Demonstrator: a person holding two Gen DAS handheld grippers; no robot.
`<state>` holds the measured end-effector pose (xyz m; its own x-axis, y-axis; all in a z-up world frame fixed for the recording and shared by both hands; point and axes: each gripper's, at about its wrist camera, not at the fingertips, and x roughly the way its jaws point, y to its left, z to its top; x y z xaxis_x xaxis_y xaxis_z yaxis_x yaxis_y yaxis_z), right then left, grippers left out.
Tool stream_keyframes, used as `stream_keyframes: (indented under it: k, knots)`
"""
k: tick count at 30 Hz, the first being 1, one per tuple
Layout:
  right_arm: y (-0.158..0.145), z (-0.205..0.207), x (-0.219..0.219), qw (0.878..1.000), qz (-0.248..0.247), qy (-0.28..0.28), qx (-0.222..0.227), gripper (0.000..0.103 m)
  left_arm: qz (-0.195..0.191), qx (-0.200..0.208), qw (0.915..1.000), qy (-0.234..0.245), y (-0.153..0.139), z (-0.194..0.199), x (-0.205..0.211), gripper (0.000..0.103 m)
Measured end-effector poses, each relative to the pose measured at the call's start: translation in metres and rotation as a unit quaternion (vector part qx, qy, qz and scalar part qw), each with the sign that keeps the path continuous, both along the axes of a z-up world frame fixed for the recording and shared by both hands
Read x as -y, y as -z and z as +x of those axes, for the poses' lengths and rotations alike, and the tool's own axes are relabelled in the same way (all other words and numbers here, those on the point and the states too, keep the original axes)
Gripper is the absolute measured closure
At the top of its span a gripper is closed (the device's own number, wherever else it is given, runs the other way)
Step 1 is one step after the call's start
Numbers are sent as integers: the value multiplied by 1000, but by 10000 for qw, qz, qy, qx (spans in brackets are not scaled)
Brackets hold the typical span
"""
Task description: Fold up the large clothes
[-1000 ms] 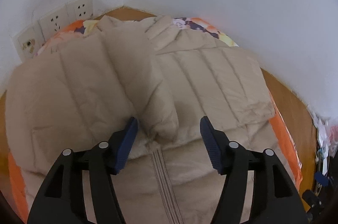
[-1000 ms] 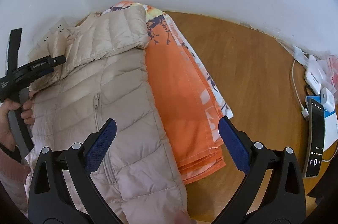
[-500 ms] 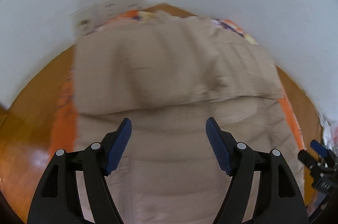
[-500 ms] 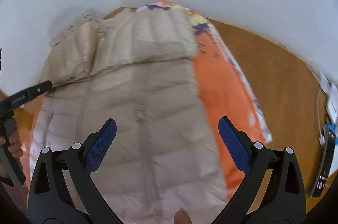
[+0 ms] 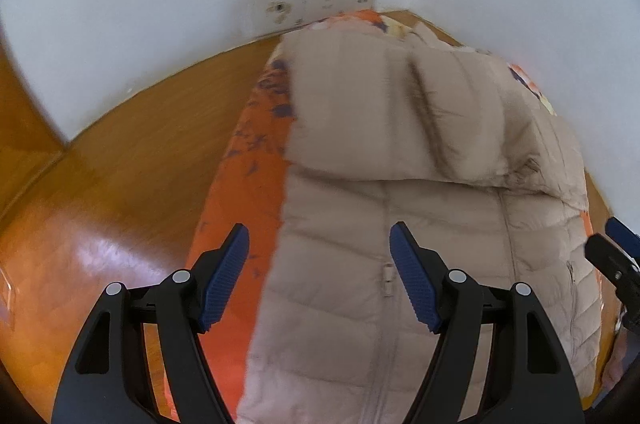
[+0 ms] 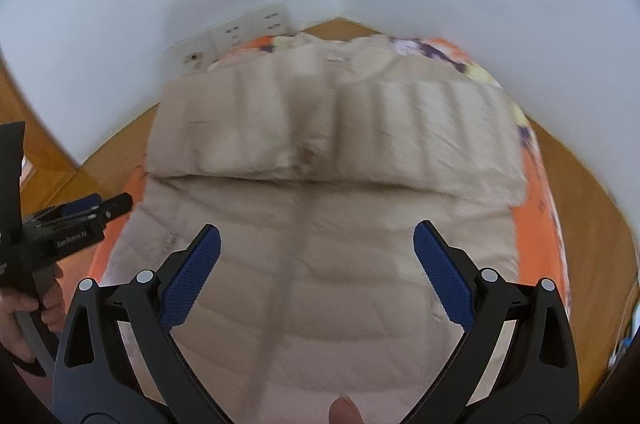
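Note:
A beige quilted puffer jacket (image 5: 420,224) lies front up on an orange floral cloth (image 5: 248,184), its zipper (image 5: 386,276) running toward me. Both sleeves are folded across the chest (image 6: 332,128). My left gripper (image 5: 318,278) is open and empty above the jacket's left edge near the hem. My right gripper (image 6: 316,274) is open and empty above the jacket's lower middle. The left gripper shows at the left in the right wrist view (image 6: 76,220); the right gripper's tip shows at the right edge in the left wrist view (image 5: 612,252).
The cloth lies on a wooden tabletop (image 5: 120,164) set in a white wall corner. Wall sockets (image 5: 316,2) sit just behind the jacket's collar. A thumb tip (image 6: 344,410) shows at the bottom of the right wrist view.
Both grippers pulled back from the folded sleeves toward the hem. The left swung left, bringing the bare table into view. The right swung left over the jacket's middle.

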<state>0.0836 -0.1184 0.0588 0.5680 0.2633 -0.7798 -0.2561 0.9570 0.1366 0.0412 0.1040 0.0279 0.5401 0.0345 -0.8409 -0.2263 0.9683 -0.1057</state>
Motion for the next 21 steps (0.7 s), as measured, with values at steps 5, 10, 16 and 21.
stream_keyframes:
  k: [5, 10, 16, 21]
  knots:
    - [3, 22, -41, 9996, 57, -259, -37, 7, -34, -41, 9999, -157, 7, -5, -19, 32]
    - [11, 41, -74, 9995, -24, -307, -81, 7, -60, -88, 9996, -273, 14, -10, -35, 32]
    - [23, 67, -98, 9996, -45, -244, -168, 23, -99, 8, 9999, -133, 15, -16, -39, 32]
    - [45, 83, -111, 9988, -68, -154, -465, 55, -42, -10, 9999, -119, 16, -18, -41, 32]
